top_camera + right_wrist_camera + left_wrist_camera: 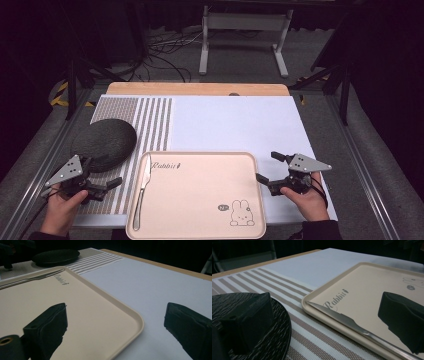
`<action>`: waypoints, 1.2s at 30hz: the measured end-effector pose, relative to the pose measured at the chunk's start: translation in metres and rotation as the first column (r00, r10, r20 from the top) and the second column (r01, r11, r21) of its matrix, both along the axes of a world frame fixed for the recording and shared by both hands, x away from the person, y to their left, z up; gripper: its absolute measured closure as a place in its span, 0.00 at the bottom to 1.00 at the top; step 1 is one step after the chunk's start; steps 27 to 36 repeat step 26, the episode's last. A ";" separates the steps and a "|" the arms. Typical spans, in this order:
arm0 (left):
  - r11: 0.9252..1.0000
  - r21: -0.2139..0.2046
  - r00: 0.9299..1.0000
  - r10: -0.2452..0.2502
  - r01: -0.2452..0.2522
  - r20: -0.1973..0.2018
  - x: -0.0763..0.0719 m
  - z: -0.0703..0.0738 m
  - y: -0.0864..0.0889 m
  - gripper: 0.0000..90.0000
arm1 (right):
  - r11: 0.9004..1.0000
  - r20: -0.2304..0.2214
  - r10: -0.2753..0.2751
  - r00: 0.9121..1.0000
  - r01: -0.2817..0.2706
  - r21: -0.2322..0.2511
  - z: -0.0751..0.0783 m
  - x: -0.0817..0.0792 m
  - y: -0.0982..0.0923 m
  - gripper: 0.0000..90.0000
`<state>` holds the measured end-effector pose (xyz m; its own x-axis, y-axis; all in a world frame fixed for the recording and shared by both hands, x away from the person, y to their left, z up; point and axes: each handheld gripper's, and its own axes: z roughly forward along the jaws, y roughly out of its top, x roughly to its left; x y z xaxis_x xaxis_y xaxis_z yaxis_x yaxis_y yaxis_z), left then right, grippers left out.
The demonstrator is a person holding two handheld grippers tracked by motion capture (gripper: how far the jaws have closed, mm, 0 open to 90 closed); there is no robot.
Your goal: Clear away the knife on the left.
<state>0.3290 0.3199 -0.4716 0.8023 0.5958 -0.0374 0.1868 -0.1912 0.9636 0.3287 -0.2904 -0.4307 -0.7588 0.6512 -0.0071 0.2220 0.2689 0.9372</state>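
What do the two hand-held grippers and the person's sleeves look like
Both are black. The left hand-held gripper and the right hand-held gripper each carry a grey three-cornered plate dotted with small dark holes on top. Each has two blocky black jaws with matte, slightly textured faces. The person wears dark sleeves reaching the wrists. A dark strap or cable loops by the right wrist.

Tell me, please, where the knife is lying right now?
In the high view, the knife lies along the left edge inside the pink tray, beside the striped placemat.
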 end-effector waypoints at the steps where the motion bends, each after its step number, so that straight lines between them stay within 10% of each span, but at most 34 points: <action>1: 1.000 0.021 1.000 0.007 -0.007 0.007 0.000 -0.001 0.001 0.01 | 1.000 0.000 0.000 1.000 0.000 0.001 0.000 0.000 0.000 0.07; 8: 0.997 0.081 1.000 0.007 -0.008 0.012 -0.001 -0.004 -0.004 0.02 | 1.000 -0.012 -0.002 1.000 0.002 0.005 -0.006 -0.001 0.000 0.07; 36: 0.999 0.037 1.000 -0.006 0.006 -0.021 0.000 -0.005 -0.006 0.03 | 1.000 -0.022 -0.008 1.000 0.008 0.014 -0.008 -0.001 0.001 0.07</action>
